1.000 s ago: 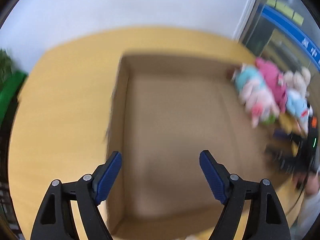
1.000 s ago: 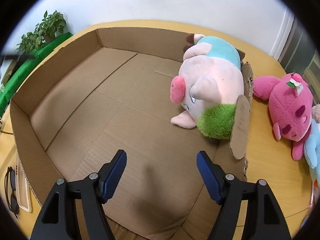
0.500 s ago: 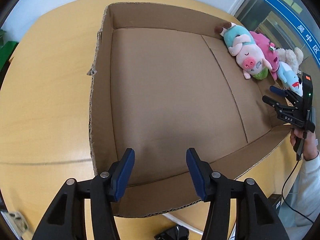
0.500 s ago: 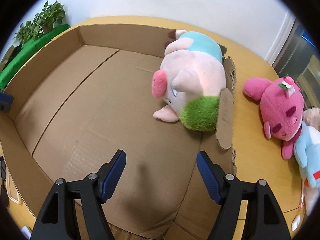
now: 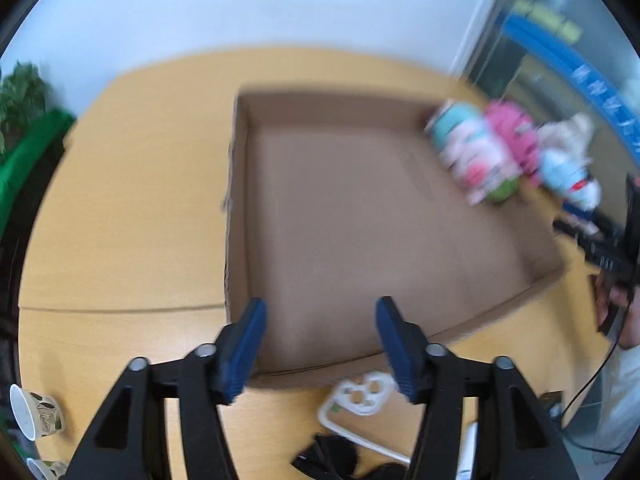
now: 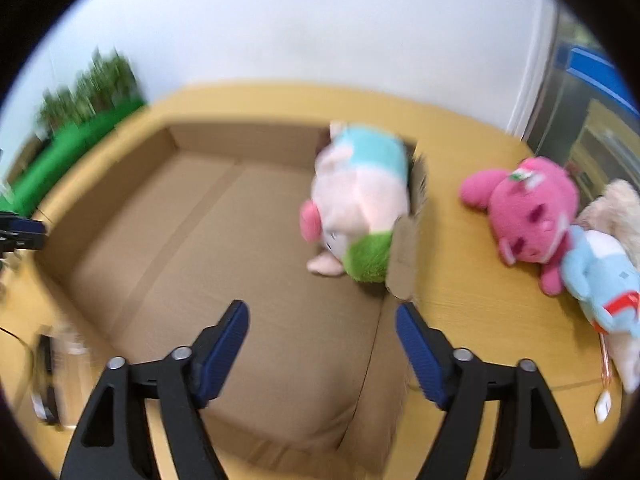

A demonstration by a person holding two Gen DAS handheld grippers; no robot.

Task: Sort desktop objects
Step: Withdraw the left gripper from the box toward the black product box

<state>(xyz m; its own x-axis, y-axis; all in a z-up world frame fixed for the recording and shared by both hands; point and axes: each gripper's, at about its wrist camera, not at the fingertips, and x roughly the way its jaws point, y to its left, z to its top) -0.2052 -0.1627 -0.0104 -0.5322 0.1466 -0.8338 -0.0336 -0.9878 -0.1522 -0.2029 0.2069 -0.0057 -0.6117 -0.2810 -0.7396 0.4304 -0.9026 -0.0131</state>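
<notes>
A shallow cardboard box (image 5: 236,216) lies on the wooden table. A pink pig plush (image 6: 360,200) in a light-blue top lies inside it against the right wall. Outside that wall lie a magenta plush (image 6: 528,208), a light-blue plush (image 6: 600,280) and a cream plush (image 6: 616,204). My left gripper (image 5: 320,312) hangs above the box's near left corner, its jaws opening with nothing between them. My right gripper (image 6: 320,312) hovers over the box's near right corner, jaws opening and empty. Both views are blurred.
Near the table's front edge are a paper cup (image 5: 36,416), a white plastic piece (image 5: 364,396) and dark items (image 5: 332,460). A plant (image 6: 92,84) on a green stand is at the far left. A hand (image 5: 612,304) holds the right gripper.
Both grippers have pulled back and risen, so the box looks smaller. The left jaws narrowed, then spread again. The right jaws have widened. The pig plush stays in the box.
</notes>
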